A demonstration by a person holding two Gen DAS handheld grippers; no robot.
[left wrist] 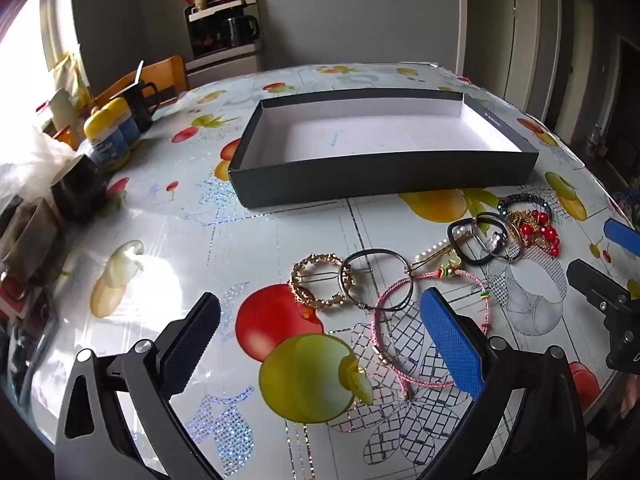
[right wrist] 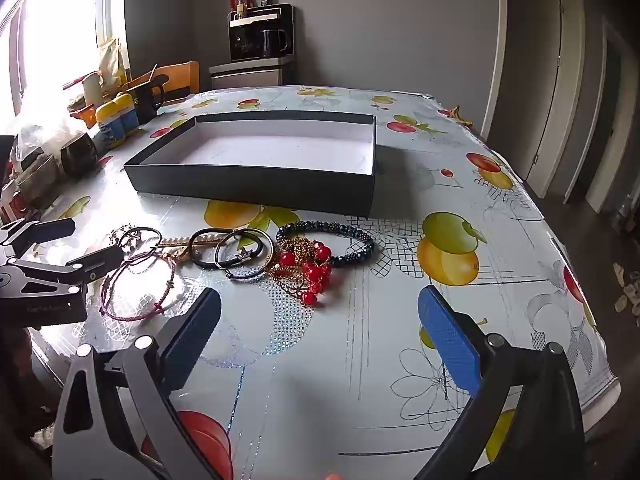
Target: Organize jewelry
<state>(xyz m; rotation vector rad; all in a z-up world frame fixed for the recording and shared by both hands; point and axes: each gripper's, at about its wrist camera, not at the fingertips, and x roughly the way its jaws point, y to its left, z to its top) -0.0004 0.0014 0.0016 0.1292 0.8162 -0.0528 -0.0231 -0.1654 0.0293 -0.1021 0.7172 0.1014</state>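
Note:
A shallow black box point(left wrist: 384, 184) with a white inside stands empty mid-table; it also shows in the right wrist view point(right wrist: 256, 186). In front of it lies a row of jewelry: a gold chain ring point(left wrist: 320, 286), a grey hoop point(left wrist: 378, 280), a pink cord bracelet point(left wrist: 394, 344), a pearl clip point(left wrist: 434, 248), black bands point(left wrist: 486, 240), a red bead cluster point(right wrist: 310, 268) and a dark beaded bracelet point(right wrist: 332, 240). My left gripper point(left wrist: 320, 344) is open just before the pink bracelet. My right gripper point(right wrist: 320, 340) is open, short of the red beads.
The table wears a glossy fruit-print cloth point(right wrist: 400, 360). At its left edge stand yellow-lidded jars point(left wrist: 110, 136), a black mug point(left wrist: 138, 100), dark cups point(left wrist: 76, 190) and plastic wrap. A wooden chair point(right wrist: 178, 80) and a coffee machine point(right wrist: 260, 34) are behind.

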